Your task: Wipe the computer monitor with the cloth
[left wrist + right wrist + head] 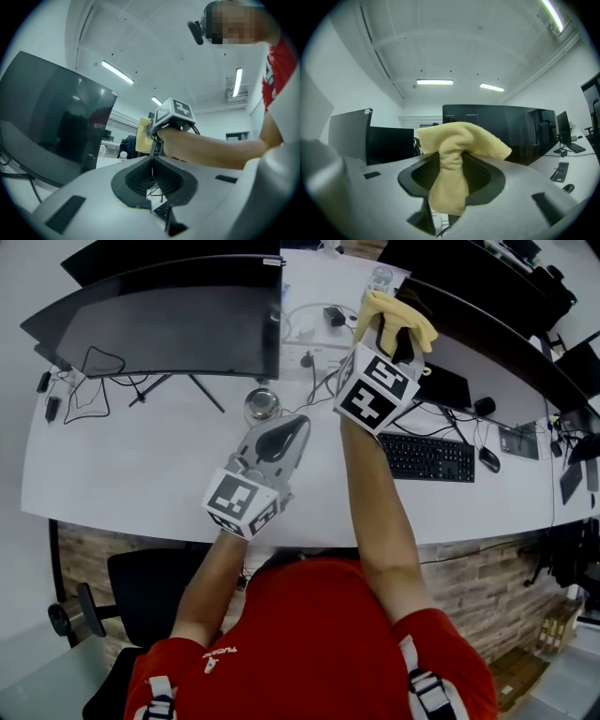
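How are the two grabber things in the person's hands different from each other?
The right gripper pinches a yellow cloth between its jaws. The left gripper has its jaws together with nothing in them. The right gripper is raised higher, while the left gripper sits lower over the white desk. Both are grey and carry a cube with square markers.

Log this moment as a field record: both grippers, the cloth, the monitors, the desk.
left gripper: jaws together, empty, over the desk
right gripper: jaws shut on the yellow cloth, held high
yellow cloth: bunched between the jaws, top flopped over
monitors: curved monitor left, second monitor right, both dark
desk: white; keyboard, mouse and cables on it
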Motion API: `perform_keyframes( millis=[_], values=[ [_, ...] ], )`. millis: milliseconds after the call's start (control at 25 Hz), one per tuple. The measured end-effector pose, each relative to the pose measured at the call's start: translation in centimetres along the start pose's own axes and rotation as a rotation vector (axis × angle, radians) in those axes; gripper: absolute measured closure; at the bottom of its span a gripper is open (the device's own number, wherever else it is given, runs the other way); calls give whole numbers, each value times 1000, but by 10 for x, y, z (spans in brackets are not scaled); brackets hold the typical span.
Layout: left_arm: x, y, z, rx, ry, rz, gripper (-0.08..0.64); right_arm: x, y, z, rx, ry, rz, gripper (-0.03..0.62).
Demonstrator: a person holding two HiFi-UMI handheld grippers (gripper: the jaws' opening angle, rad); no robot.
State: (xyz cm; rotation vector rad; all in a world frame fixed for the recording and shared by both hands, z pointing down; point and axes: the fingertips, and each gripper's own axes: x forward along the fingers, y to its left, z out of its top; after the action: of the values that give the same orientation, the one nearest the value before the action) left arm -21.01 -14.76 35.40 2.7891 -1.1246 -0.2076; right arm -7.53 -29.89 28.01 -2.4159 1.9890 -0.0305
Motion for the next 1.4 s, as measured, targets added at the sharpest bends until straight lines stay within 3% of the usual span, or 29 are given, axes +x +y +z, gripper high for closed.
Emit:
perform_keyframes(
  millis=[240, 720, 1000, 1400],
  values=[
    [-1, 1, 8, 5, -14, -9, 549, -2, 1, 44, -10, -86, 2, 434],
    [-2, 1, 26, 26, -40, -32, 549, -7, 2, 83, -24, -183, 33, 445],
    [-3, 1, 39, 44, -66, -39, 549, -23, 4, 99, 10, -249, 138, 517],
    [-2, -11, 56, 71, -95, -62, 549, -73, 0, 96, 67, -302, 312, 529]
  ],
)
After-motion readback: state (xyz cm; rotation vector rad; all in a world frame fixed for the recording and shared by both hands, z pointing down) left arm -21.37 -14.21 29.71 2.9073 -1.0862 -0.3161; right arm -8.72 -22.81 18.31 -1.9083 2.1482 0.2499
